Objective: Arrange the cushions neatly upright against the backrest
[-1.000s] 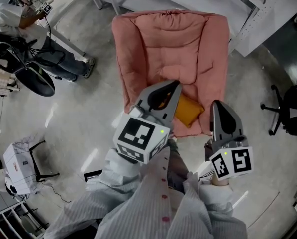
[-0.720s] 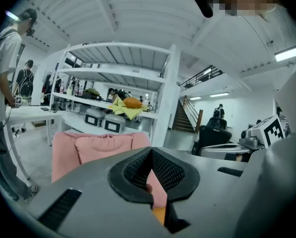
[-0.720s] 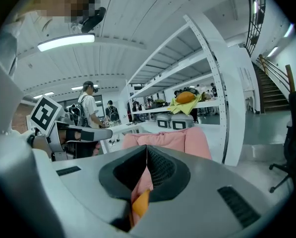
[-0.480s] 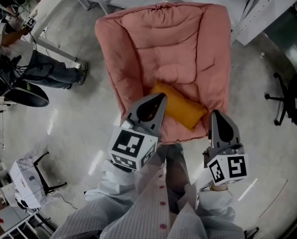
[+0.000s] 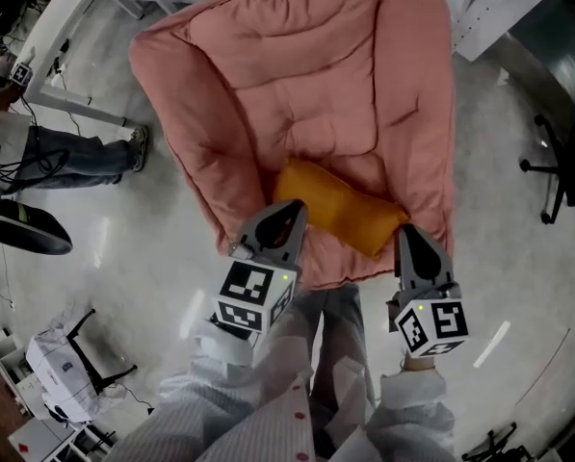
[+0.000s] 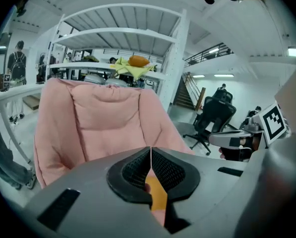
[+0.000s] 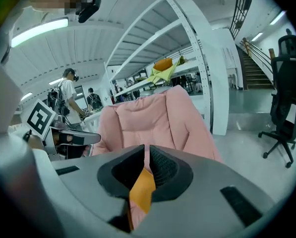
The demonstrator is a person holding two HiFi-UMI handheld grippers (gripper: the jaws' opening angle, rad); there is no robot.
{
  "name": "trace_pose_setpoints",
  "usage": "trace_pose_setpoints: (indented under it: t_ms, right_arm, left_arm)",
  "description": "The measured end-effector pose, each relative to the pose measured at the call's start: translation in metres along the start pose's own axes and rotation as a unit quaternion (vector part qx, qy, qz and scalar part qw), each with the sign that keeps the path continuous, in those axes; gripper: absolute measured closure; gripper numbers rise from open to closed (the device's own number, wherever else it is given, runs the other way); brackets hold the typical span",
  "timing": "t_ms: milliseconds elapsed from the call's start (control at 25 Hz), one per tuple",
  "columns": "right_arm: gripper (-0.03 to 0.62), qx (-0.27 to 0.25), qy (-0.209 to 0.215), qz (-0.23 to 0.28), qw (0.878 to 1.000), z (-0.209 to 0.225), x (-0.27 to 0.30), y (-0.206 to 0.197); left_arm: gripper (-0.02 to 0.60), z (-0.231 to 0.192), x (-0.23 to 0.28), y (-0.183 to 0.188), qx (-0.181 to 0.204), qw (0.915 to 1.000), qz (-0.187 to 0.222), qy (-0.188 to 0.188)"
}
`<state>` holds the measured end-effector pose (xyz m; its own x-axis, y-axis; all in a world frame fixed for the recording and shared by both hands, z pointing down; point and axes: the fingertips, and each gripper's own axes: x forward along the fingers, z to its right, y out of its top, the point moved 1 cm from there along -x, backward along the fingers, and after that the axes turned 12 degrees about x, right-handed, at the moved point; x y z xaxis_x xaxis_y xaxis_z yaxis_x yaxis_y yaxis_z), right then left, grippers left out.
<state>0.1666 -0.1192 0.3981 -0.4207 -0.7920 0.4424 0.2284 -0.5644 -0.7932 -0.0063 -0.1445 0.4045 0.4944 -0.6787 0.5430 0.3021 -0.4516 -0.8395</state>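
Hovering left gripper (image 5: 293, 208) and right gripper (image 5: 408, 231), both pressed together, we are facing the orange cushion (image 5: 343, 215) lying crosswise just ahead, between them.

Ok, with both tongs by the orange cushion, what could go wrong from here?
1. The left tongs and right tongs are both shut and empty. Meeting the cushion like that would likely shove it rather than grip it.
2. The cushion lies flat toward the front of the seat, so a push could slide it onto the floor.
3. The chair padding is puffy, so tongs closing low may pinch it along with the cushion.
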Motion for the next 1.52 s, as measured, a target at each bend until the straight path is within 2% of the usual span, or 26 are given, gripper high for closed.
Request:
trace_pose_setpoints:
  t_ms: [360, 680, 880, 1280, 1520]
  right_arm:
    - [0.579, 0.038, -0.048, -0.015, 0.998, 0.060, 0.030, -0.064]
    - [0.577, 0.054, -0.066, -0.043, 0.995, 0.083, 0.045, -0.112]
    - [0.576, 0.071, -0.076, -0.064, 0.993, 0.095, 0.049, -0.136]
    - [0.469, 0.102, -0.111, -0.087, 0.985, 0.112, 0.064, -0.167]
    - [0.393, 0.140, -0.138, -0.105, 0.975, 0.132, 0.066, -0.183]
  left_arm:
    - [0.571, -0.010, 0.059, -0.078, -0.003, 0.9981, -0.061, -0.007]
    - [0.556, -0.019, 0.089, -0.125, -0.011, 0.9959, -0.090, -0.003]
    - [0.511, -0.023, 0.103, -0.148, -0.008, 0.9940, -0.109, -0.008]
    - [0.408, -0.046, 0.123, -0.184, 0.001, 0.9885, -0.151, -0.013]
    - [0.263, -0.053, 0.136, -0.197, -0.003, 0.9840, -0.178, -0.010]
